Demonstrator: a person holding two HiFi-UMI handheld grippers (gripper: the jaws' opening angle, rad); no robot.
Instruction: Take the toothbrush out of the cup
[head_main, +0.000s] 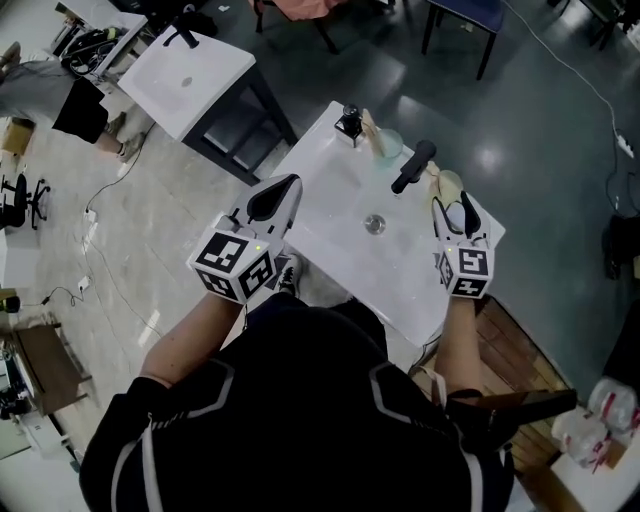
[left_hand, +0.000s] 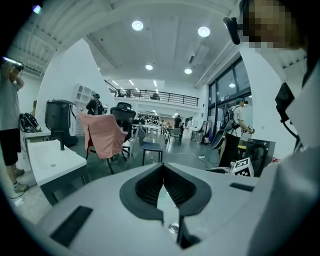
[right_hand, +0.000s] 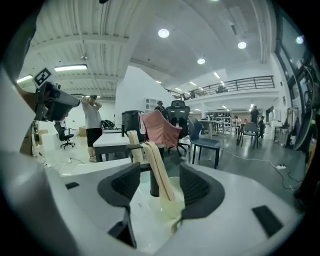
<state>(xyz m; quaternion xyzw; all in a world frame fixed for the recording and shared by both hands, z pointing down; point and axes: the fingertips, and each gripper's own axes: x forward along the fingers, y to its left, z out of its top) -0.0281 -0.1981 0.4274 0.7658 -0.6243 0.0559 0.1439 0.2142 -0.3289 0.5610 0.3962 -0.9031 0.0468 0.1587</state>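
A pale translucent cup stands on the white sink top, right of the black faucet. A beige toothbrush leans in it. My right gripper sits just in front of that cup, jaws wide open. In the right gripper view the cup and toothbrush lie between the open fingers of my right gripper, and the pads do not touch them. My left gripper hovers at the sink's left edge; in its own view the left gripper is shut and holds nothing.
A second clear cup with another beige toothbrush stands at the sink's far edge beside a small black fixture. The drain is mid-basin. Another white sink table stands to the far left. Chairs stand beyond.
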